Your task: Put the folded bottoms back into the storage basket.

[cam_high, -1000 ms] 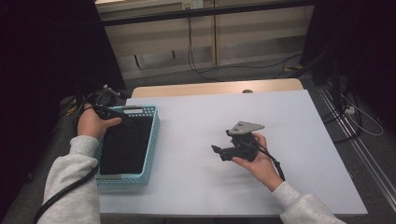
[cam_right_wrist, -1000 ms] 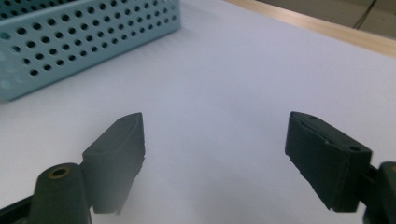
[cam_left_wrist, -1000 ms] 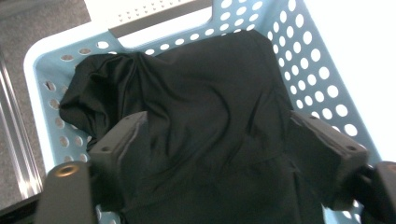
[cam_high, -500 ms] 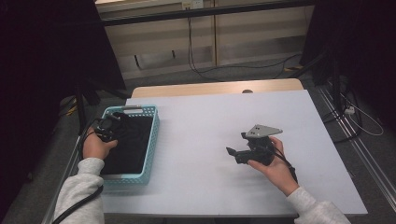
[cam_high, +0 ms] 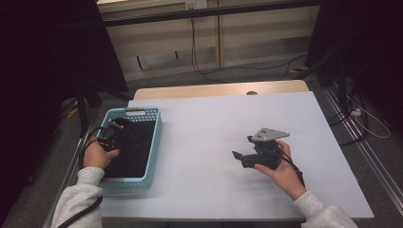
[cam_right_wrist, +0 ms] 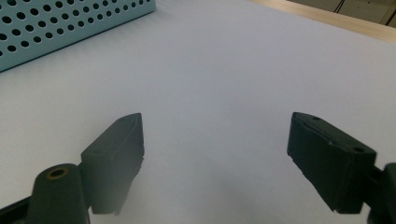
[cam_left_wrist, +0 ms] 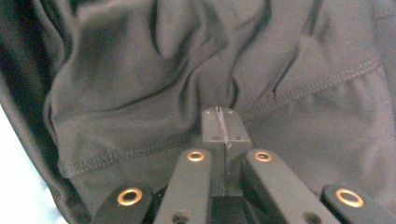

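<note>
The left gripper [cam_high: 110, 137], at about eight o'clock from the table's middle in the high view, is down inside the basket [cam_high: 154, 142], its nose pressed into the dark cloth [cam_high: 130, 149] that lies there. In the left gripper view its two jaws stand tight together, face against face with only a thin seam between them, and their tips are pushed against the cloth [cam_left_wrist: 140, 93] where a stitched hem runs by. The jaws have just been closing; whether a fold is pinched between them cannot be told, since the tips meet right at the fabric.

The cloth is crumpled, filling the basket's floor, and its long axis follows the basket's, running from six toward twelve o'clock, near edge to far edge. The basket sits at the table's [cam_high: 209, 142] nine o'clock side, touching the white surface, with its far end carrying a small handle plate.

The right gripper [cam_high: 240, 159] is held at about four o'clock, well apart from the basket, pointing toward nine o'clock. In the right gripper view its jaws stand wide apart with nothing between them, bare white table [cam_right_wrist: 224, 79] showing in the gap, and the basket's [cam_right_wrist: 65, 23] perforated wall lies at eleven o'clock beyond them.
</note>
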